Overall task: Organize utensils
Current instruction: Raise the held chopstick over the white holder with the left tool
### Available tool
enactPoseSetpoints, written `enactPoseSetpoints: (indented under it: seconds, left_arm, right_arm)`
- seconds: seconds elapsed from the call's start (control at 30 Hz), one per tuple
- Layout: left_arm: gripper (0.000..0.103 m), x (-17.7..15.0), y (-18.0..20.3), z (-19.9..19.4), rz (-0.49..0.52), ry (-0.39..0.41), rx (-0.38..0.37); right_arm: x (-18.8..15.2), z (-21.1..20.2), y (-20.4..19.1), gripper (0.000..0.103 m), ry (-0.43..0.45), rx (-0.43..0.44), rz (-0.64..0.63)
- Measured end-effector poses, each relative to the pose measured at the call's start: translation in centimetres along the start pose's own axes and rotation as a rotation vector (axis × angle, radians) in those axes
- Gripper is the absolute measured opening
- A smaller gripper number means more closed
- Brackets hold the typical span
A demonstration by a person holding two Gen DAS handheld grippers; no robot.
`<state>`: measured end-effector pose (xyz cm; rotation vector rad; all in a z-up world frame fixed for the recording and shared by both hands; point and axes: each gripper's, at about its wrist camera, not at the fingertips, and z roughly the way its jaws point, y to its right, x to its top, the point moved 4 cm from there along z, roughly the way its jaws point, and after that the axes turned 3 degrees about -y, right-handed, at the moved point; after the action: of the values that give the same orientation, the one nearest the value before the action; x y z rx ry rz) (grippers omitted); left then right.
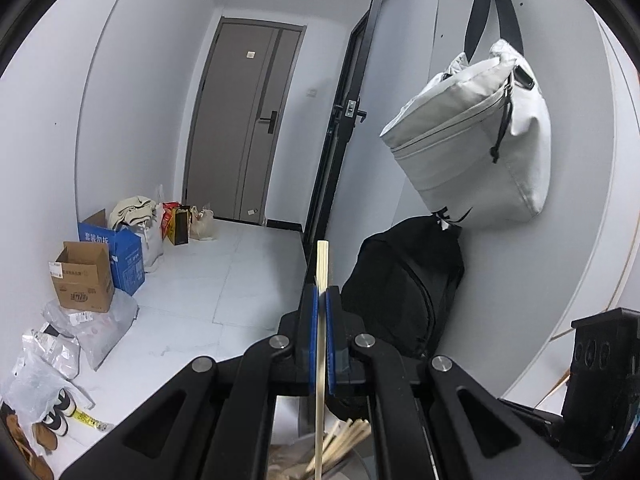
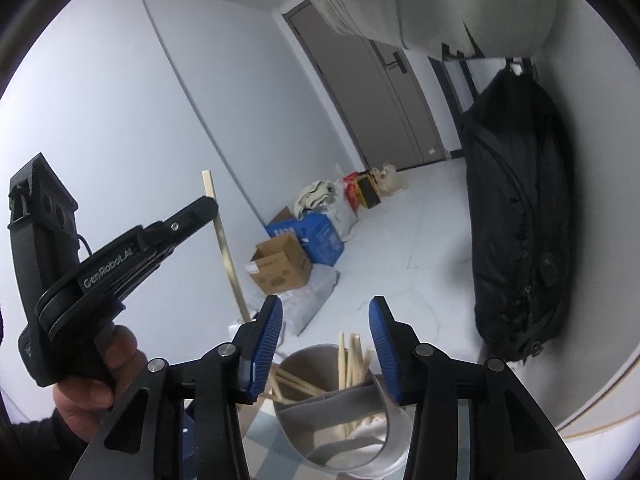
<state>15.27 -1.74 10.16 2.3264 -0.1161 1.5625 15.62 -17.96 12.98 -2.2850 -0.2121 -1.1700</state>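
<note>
White hallway behind, the left gripper (image 1: 322, 294) pinches one chopstick (image 1: 322, 264) upright at frame centre — right gripper (image 2: 326, 320) gapes empty above the holder (image 2: 320, 392), lower centre — so sorting continues, likely dropping it in.

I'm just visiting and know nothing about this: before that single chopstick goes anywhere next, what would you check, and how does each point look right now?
1. Left gripper firmly shut on the chopstick: ok, the blue pads pinch it upright.
2. Chopstick lifted free of the holder: cannot tell, its lower end is hidden.
3. Right gripper free to help: ok, jaws apart with nothing between them.
4. Holder upright with room inside: ok, the other chopsticks fill one side only.
5. Holder steady on the table: cannot tell, its base is out of view.
6. Hand holding the left tool securely: ok.
</note>
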Motion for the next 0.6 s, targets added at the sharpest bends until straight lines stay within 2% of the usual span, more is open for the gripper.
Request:
enactPoseSetpoints:
  seconds: [0.3,0.4,0.6]
  left_arm:
    - [0.000,-1.5,0.3,2.0,0.048,0.036,0.022]
    - [0.000,-2.3,0.6,2.2,0.065,0.065,0.037]
    - [0.000,-4.3,1.2,2.9,0.107,0.073,0.052]
  right_arm:
    - [-0.8,1.8,0.6,0.042,-0.011,-0.010,-0.018]
    - [-1.6,2.1,1.0,0.043,-0.011,-0.004,-0.009]
    - [-3.5,2.0,2.1,0.043,-0.009,-0.008,0.005]
